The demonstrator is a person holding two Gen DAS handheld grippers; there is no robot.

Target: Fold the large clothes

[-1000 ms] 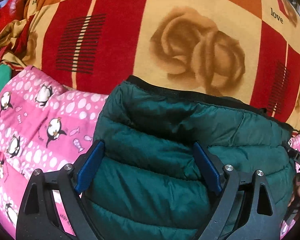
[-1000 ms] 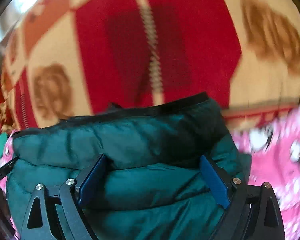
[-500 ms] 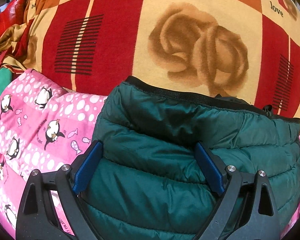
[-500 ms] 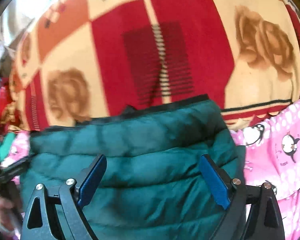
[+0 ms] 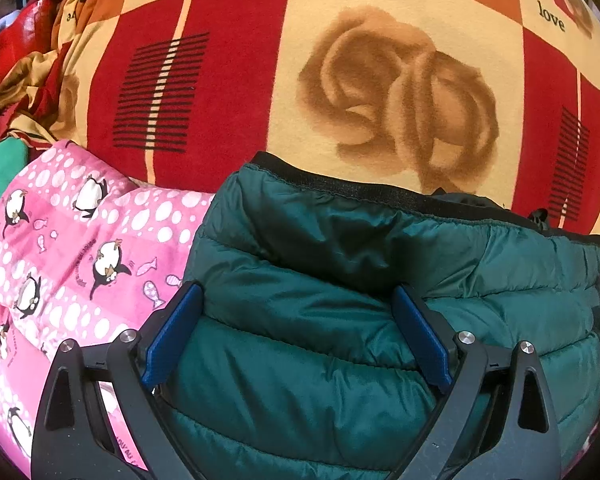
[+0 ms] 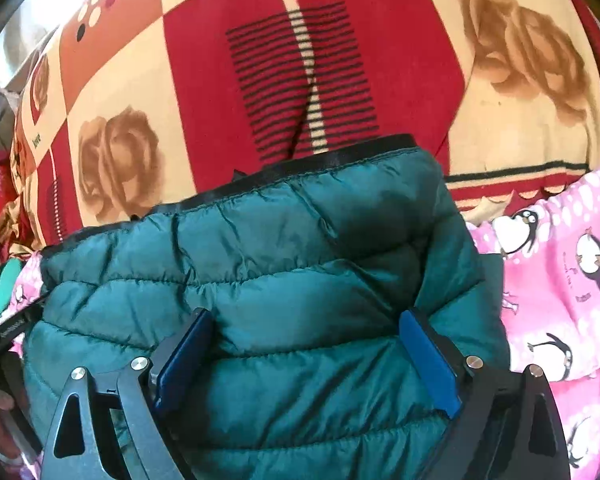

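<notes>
green puffy jacket (image 5: 340, 320) on pink penguin quilt (image 5: 72, 264), over rose blanket (image 5: 380, 92) | left gripper (image 5: 296, 336) jaws wide, jacket bulging between, grip unclear | right gripper (image 6: 306, 356) same | likely one at each side to fold evenly

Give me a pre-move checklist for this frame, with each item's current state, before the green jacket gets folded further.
1. Left tool open, fingers straddling the green puffer jacket: ok.
2. Right tool open, jacket between its fingers: ok.
3. Either tool actually gripping fabric: not ok, both spread wide.
4. Black-trimmed edge lying even: cannot tell.
5. Pink penguin cloth clear of the fold: cannot tell; it lies alongside.
6. Blanket beyond free of obstacles: ok.
</notes>
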